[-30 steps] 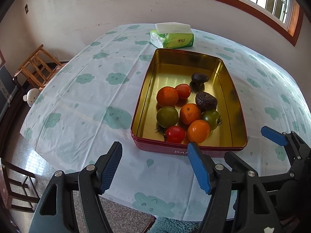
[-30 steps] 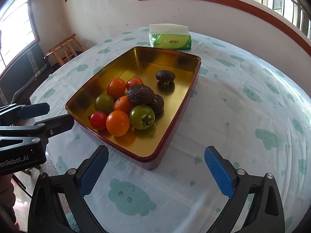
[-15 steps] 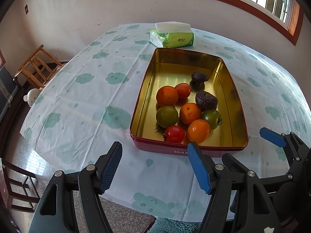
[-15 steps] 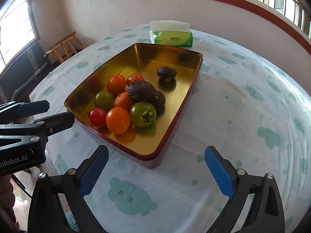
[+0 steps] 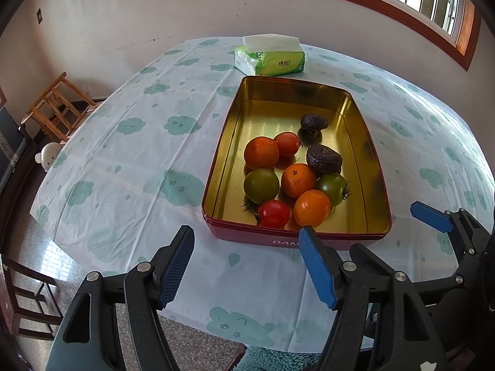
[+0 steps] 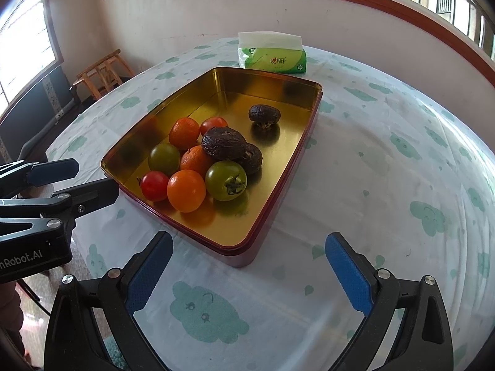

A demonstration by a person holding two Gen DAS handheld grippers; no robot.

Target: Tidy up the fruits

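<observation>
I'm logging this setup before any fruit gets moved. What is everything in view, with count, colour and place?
Tin: one, gold inside, red outside, mid-table.
Oranges: three, orange, in the tin's near half.
Red tomatoes: two, red, one near the front wall, one behind the oranges.
Green tomatoes: two, green, among the oranges.
Dark wrinkled fruits: three, dark brown, two together, one alone farther back.
Tissue pack: one, green and white, beyond the tin.
Tablecloth: one, white with teal clouds.
Wooden chair: one, by the wall.
Left gripper: blue pads, open, empty.
Right gripper: blue pads, open, empty.
</observation>
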